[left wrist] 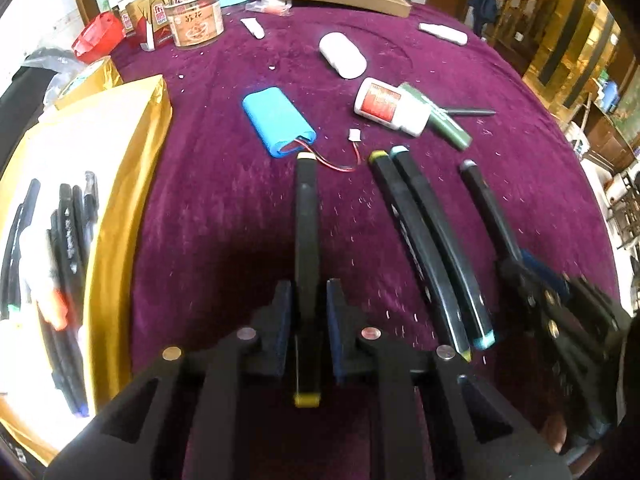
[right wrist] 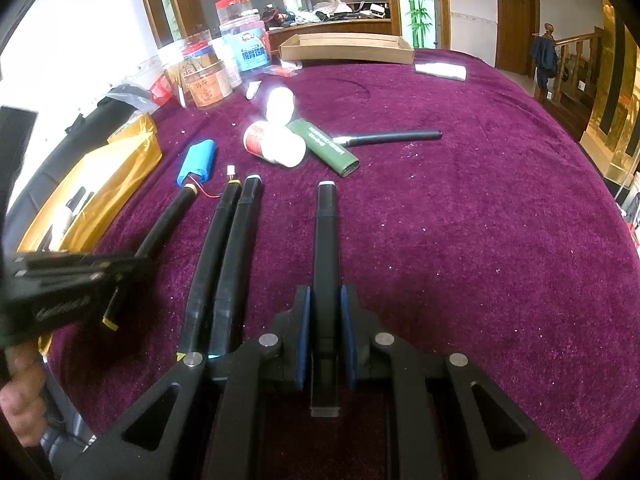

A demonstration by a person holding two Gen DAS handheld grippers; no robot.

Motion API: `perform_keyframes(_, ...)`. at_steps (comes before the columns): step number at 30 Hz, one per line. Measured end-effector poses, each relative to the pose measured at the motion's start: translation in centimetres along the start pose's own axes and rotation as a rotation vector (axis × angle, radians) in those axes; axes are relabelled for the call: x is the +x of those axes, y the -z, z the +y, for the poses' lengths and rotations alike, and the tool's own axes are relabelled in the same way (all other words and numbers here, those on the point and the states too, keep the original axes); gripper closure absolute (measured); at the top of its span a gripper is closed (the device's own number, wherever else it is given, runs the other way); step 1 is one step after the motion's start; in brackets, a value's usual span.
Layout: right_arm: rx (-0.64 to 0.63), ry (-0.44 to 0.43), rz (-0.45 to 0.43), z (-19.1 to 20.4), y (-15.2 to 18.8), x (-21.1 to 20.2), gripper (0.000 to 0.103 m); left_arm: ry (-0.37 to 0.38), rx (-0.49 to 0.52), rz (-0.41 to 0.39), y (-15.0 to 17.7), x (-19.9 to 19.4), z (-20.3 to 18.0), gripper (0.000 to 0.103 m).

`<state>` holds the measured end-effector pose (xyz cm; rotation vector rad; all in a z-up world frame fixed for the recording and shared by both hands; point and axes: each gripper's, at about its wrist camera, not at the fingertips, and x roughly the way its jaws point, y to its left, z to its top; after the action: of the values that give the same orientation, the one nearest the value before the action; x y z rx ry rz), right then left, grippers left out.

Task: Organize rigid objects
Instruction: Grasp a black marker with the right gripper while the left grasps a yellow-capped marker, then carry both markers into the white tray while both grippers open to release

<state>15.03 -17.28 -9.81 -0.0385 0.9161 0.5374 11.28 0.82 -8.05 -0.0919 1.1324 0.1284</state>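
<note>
Left wrist view
- My left gripper (left wrist: 307, 320): clenched on the yellow-capped marker (left wrist: 306, 240), blue pads pressing its barrel from both sides near the rear end; the jaws are nearly together.
- Where that marker is: it runs from my jaws toward 12 o'clock, its far yellow tip just short of the blue battery pack (left wrist: 278, 120) and the pack's red wire.
- How it should handle: I judge it light, stiff and fairly smooth plastic; gripped this far back it may swing, so a hold nearer the middle would be steadier.
- Others waiting: a pair of black markers (left wrist: 424, 240) lies touching side by side at 2 o'clock on the purple cloth (left wrist: 224, 220).
- Destination, I guess: the gold-edged box (left wrist: 120, 200) at 9 o'clock, already holding pens.
- My right gripper (left wrist: 560, 300): seen at 3 o'clock, closed around a grey-tipped marker (left wrist: 480, 200).

Right wrist view
- My right gripper (right wrist: 325, 332): grasping the grey-tipped marker (right wrist: 326, 240), pads tight on the barrel, the rear end sticking out behind the jaws.
- Where it is: pointing to 12 o'clock, low over the cloth; whether it touches the cloth I cannot tell.
- Handling: rigid and light, not fragile by my reckoning; the smooth barrel could slide through the pads if tipped steeply.
- Neighbours: the marker pair (right wrist: 224, 248) at 10 o'clock, a white bottle (right wrist: 276, 144) and green case (right wrist: 324, 148) beyond at 12.
- My left gripper (right wrist: 68, 280): at 9 o'clock, blurred, the yellow-capped marker (right wrist: 168, 220) running through it.
</note>
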Motion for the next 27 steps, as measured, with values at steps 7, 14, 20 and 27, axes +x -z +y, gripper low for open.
perform_keyframes(7, -0.007, 0.003, -0.008, 0.1, 0.1, -0.1, 0.09, -0.033, -0.01, -0.059, 0.4, 0.0, 0.0, 0.091)
perform_keyframes(14, -0.013, 0.017, -0.105, 0.2, 0.5, -1.7, 0.09, 0.097, -0.134, -0.107, 0.4, -3.1, 2.8, 0.091)
perform_keyframes(20, 0.067, -0.115, -0.122, -0.2, 0.5, -2.3, 0.09, 0.173, -0.193, -0.155, 1.9, -6.8, 4.8, 0.091)
perform_keyframes(27, 0.058, -0.266, -0.158, 4.6, -0.2, -4.7, 0.09, 0.193, -0.282, -0.175, 3.9, -9.0, 9.3, 0.091)
